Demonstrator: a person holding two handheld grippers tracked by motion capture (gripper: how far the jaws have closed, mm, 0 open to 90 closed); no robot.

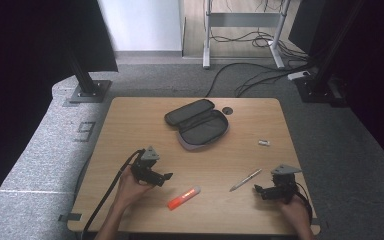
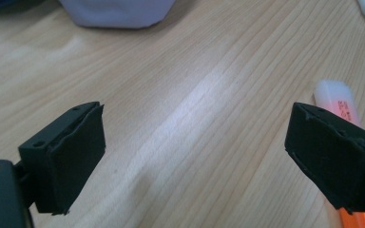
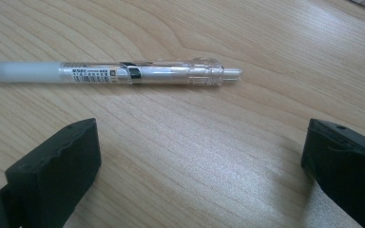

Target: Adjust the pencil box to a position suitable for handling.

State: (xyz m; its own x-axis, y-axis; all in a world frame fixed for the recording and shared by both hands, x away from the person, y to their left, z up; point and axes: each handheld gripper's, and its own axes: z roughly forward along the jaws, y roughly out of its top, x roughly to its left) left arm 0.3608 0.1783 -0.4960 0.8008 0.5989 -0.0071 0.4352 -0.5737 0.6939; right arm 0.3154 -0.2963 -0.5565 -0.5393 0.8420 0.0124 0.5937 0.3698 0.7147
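Note:
An open dark pencil case [image 1: 197, 122] with a pale lining lies at the table's back centre; its pale edge [image 2: 119, 12] is at the top of the left gripper view. An orange highlighter [image 1: 184, 197] with a white cap [image 2: 336, 99] lies near the front, just right of my left gripper [image 1: 166, 177], which is open over bare wood. A clear pen [image 1: 246, 179] lies left of my right gripper [image 1: 258, 190]. In the right gripper view the pen [image 3: 119, 72] lies across the wood beyond the open, empty jaws. A small white object [image 1: 264, 143] sits right of the case.
A round black cable grommet [image 1: 227, 110] is set in the wooden table [image 1: 130, 120] by the case. Grey carpet, dark stand bases [image 1: 87, 90] and loose cables [image 1: 260, 75] surround the table. Cables trail from both grippers off the front edge.

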